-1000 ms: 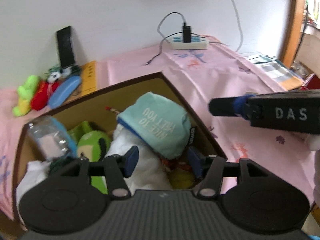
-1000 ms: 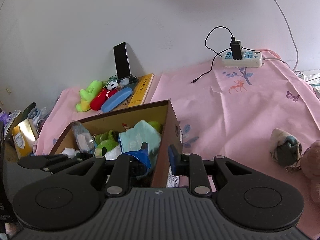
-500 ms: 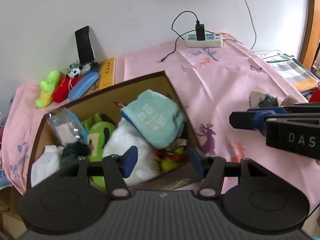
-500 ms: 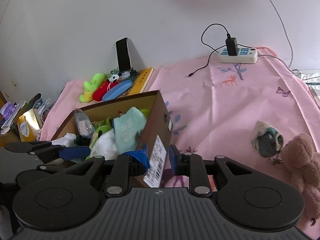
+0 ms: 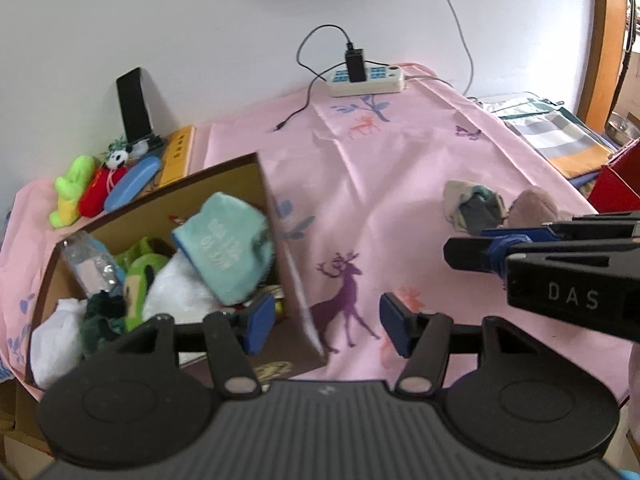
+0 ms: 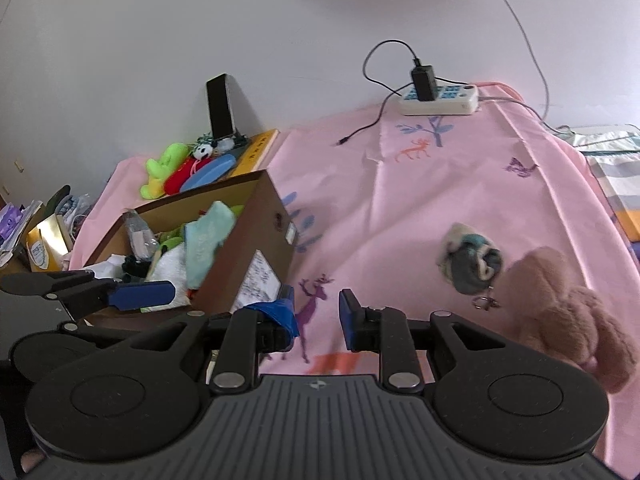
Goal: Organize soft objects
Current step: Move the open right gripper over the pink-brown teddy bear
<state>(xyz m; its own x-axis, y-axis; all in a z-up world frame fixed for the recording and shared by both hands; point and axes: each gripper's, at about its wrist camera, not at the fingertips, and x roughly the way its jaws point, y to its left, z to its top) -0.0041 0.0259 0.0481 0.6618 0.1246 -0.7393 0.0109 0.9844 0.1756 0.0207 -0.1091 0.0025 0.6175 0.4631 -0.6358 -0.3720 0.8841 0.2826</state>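
Observation:
A brown cardboard box (image 5: pixel 276 236) (image 6: pixel 256 224) stands on the pink cloth, filled with soft things: a light blue hat (image 5: pixel 228 248), a white plush and a green plush (image 5: pixel 138 280). A grey-blue sock bundle (image 6: pixel 470 258) (image 5: pixel 474 206) and a pink plush bear (image 6: pixel 568 312) lie on the cloth at the right. My left gripper (image 5: pixel 326 328) is open and empty, over the box's near right corner. My right gripper (image 6: pixel 316 320) is open and empty, low over the cloth between the box and the sock bundle.
A power strip (image 6: pixel 440 98) with a charger and cable lies at the back by the wall. A phone (image 6: pixel 220 106), a yellow book, a blue case and small green and red plush toys (image 6: pixel 164 164) sit behind the box. Clutter lies past the cloth's left edge.
Both grippers have pulled back and swung right, away from the box interior. The sock bundle and pink bear have come closer into view. Nothing was picked up.

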